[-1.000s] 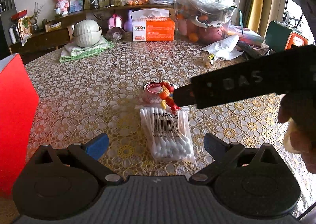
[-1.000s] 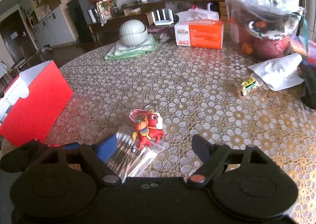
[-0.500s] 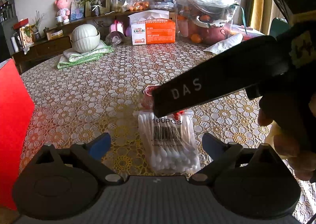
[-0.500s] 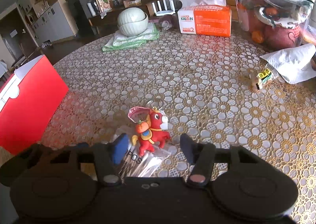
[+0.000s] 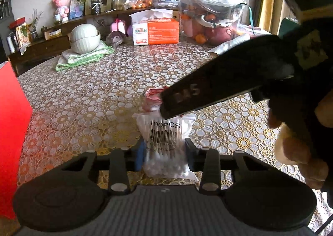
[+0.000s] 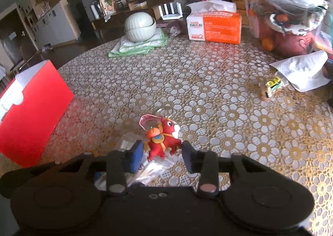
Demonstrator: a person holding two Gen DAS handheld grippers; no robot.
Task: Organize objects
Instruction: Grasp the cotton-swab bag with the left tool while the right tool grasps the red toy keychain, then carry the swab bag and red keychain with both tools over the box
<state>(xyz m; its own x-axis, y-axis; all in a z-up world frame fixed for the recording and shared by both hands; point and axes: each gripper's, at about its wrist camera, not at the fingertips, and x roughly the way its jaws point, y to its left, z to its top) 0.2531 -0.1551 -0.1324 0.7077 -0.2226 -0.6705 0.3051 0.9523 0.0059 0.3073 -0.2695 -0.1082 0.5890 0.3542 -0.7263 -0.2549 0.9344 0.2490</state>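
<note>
A clear bag of cotton swabs (image 5: 164,138) lies on the lace-patterned table (image 5: 83,100). My left gripper (image 5: 164,151) is closing on the bag's near end, both pads pressing its sides. A red toy horse (image 6: 164,140) with a pink tag stands on the bag's far end (image 6: 129,142). My right gripper (image 6: 162,153) is closing on it, pads touching both flanks. In the left wrist view the right gripper's black body (image 5: 218,90) hides the horse; only its pink tag (image 5: 152,98) shows. An open red box (image 6: 31,115) stands at the left.
At the table's back are an orange tissue box (image 6: 216,25), white bowls on a green towel (image 6: 141,27) and bagged fruit and pots (image 6: 287,17). White paper and a small toy (image 6: 272,86) lie at the right. A hand (image 5: 297,148) holds the right gripper.
Both grippers went from wide open to closed in: the left around the swab bag, the right around the red horse. The right gripper's body reached further across the left wrist view.
</note>
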